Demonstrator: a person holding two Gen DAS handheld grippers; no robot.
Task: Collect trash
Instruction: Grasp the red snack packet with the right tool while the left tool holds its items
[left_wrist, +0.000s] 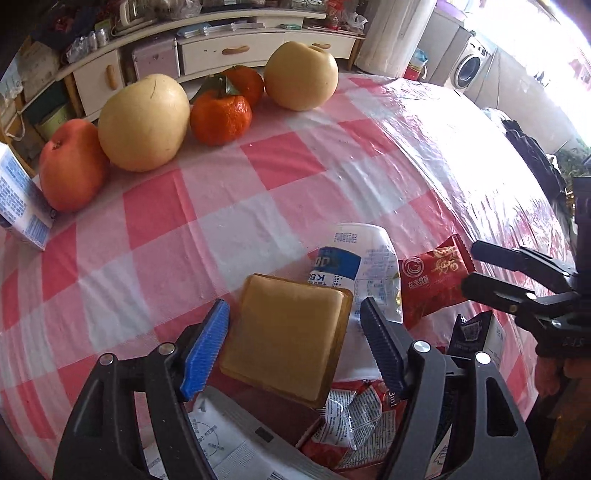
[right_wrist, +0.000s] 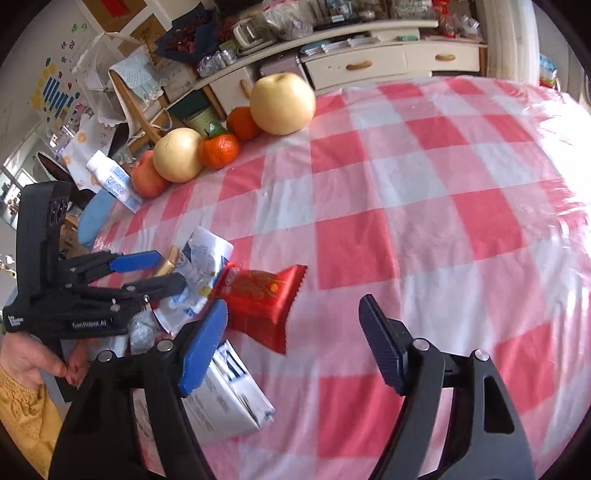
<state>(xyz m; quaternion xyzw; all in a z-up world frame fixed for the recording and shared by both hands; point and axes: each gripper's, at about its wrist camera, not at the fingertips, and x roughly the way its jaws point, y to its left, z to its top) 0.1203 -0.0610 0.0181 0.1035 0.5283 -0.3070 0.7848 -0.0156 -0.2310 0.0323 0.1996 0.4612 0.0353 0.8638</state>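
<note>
A pile of trash lies at the near edge of the checked table: a tan square box (left_wrist: 288, 336), a white and blue wrapper (left_wrist: 358, 266), a red snack packet (left_wrist: 434, 280), crumpled red and white wrappers (left_wrist: 351, 417) and white leaflets (right_wrist: 221, 398). My left gripper (left_wrist: 295, 347) is open, its fingers on either side of the tan box and apart from it. My right gripper (right_wrist: 291, 339) is open and empty just right of the red packet (right_wrist: 262, 299). It also shows in the left wrist view (left_wrist: 469, 269) by the packet.
Two pears (left_wrist: 144, 122), two tangerines (left_wrist: 221, 114) and an apple (left_wrist: 72, 166) sit at the table's far left, with a white and blue carton (left_wrist: 22, 199) beside them. A cluttered cream cabinet (left_wrist: 229, 48) stands behind. A washing machine (left_wrist: 469, 66) is at the far right.
</note>
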